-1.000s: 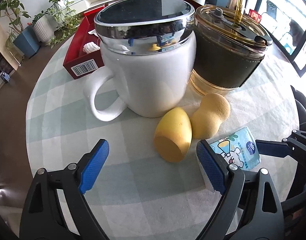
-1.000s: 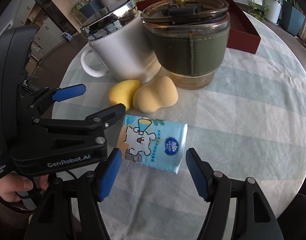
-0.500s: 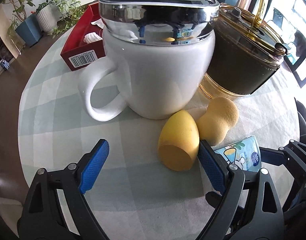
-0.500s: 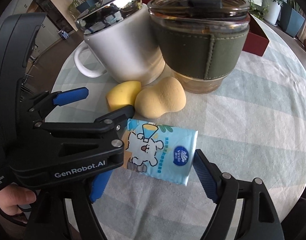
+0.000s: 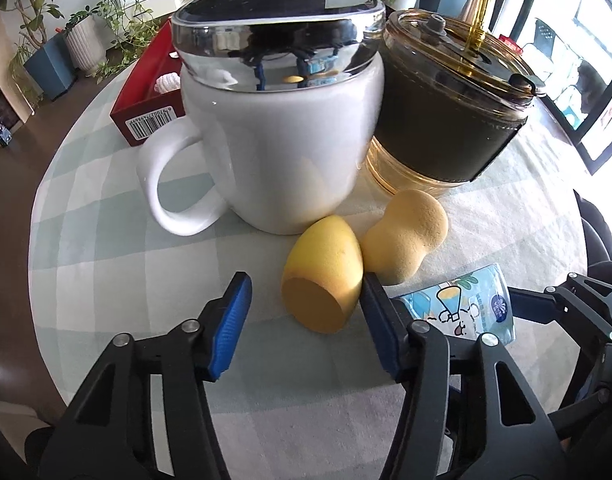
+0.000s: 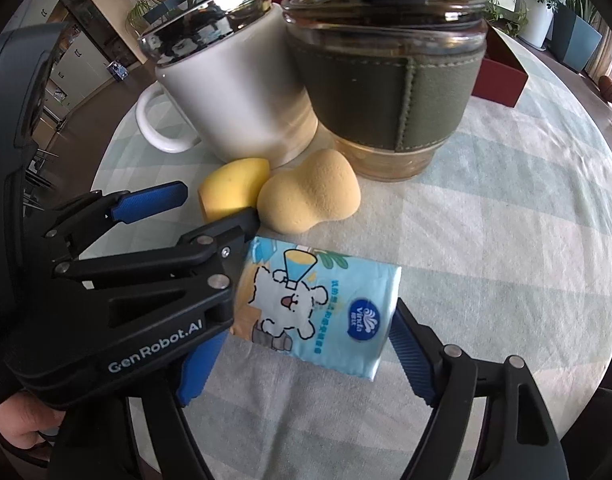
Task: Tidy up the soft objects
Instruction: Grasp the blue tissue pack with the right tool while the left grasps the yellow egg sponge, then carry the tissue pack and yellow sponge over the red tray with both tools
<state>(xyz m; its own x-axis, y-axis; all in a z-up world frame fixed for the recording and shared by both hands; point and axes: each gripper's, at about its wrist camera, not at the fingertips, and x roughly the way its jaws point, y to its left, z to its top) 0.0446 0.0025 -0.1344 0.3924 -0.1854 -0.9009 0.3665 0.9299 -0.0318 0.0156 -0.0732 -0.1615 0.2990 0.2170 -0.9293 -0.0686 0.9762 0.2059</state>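
Observation:
A yellow egg-shaped sponge (image 5: 322,276) (image 6: 233,192) lies on its side in front of the white mug. My left gripper (image 5: 306,320) (image 6: 219,204) straddles it and its jaws are closing. The right pad touches the sponge, while the left pad stands a little apart from it. A beige gourd-shaped sponge (image 5: 406,236) (image 6: 310,196) rests against the yellow one. A light blue tissue pack (image 6: 318,308) (image 5: 466,308) with a cartoon bear lies flat between the pads of my right gripper (image 6: 301,364). Those jaws are closing slightly, with the pads close to the pack's two ends. The right gripper's left pad is partly hidden behind the left gripper.
A white mug with a chrome lid (image 5: 281,152) (image 6: 225,104) and an amber glass cup in a green sleeve (image 5: 446,128) (image 6: 390,92) stand just behind the sponges. A red box (image 5: 145,100) (image 6: 502,80) lies farther back on the round table's checked cloth (image 5: 105,260). A hand (image 6: 21,428) holds the left gripper.
The left jaws have narrowed around the yellow sponge. The right gripper has moved in over the tissue pack, which now lies between its pads, and the two grippers overlap more.

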